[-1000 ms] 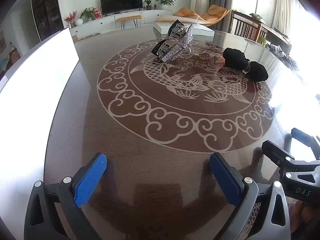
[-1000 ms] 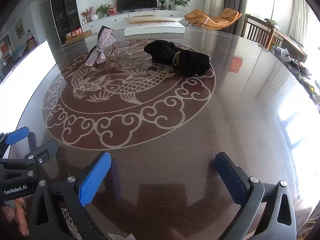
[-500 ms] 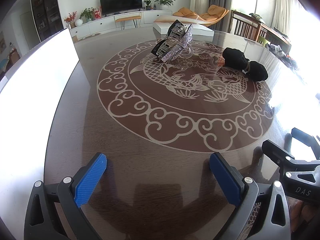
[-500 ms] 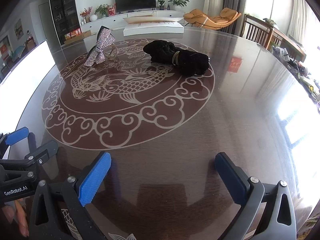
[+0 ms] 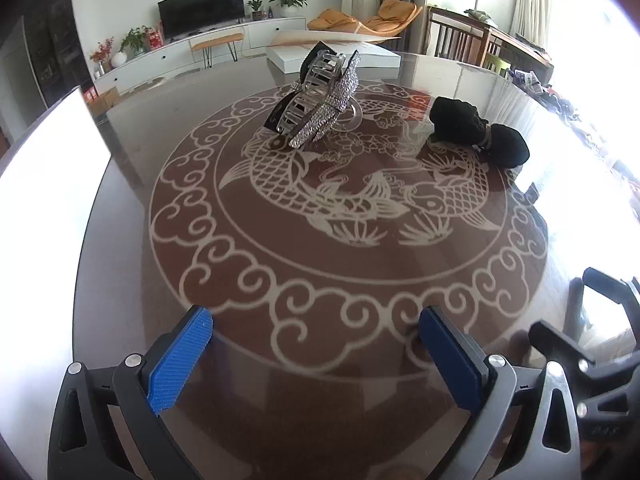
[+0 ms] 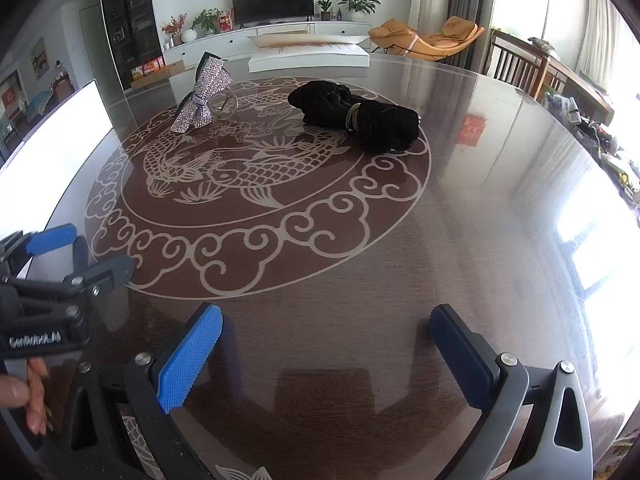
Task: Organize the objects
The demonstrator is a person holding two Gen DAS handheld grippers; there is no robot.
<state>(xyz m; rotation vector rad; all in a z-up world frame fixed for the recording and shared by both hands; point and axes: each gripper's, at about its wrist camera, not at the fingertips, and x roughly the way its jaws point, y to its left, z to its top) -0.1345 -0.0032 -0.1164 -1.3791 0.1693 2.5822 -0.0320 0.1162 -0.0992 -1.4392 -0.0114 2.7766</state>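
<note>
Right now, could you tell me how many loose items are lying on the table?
2: a rhinestone hair claw on the medallion's far left, and a black bundle to its right.

Each view looks forward along its own blue-padded fingers, low over a dark glossy round table (image 5: 120, 240) inlaid with a pale fish-and-cloud medallion, toward the far wall of a living room. The left wrist camera sits nearer a rhinestone-covered silver claw hair clip (image 5: 320, 100); the right wrist camera faces more toward a rolled black fabric bundle (image 6: 356, 114). Both share the medallion, clip (image 6: 204, 96), bundle (image 5: 476, 130), and probably the same black television (image 5: 201, 8) (image 6: 273, 0).
</note>
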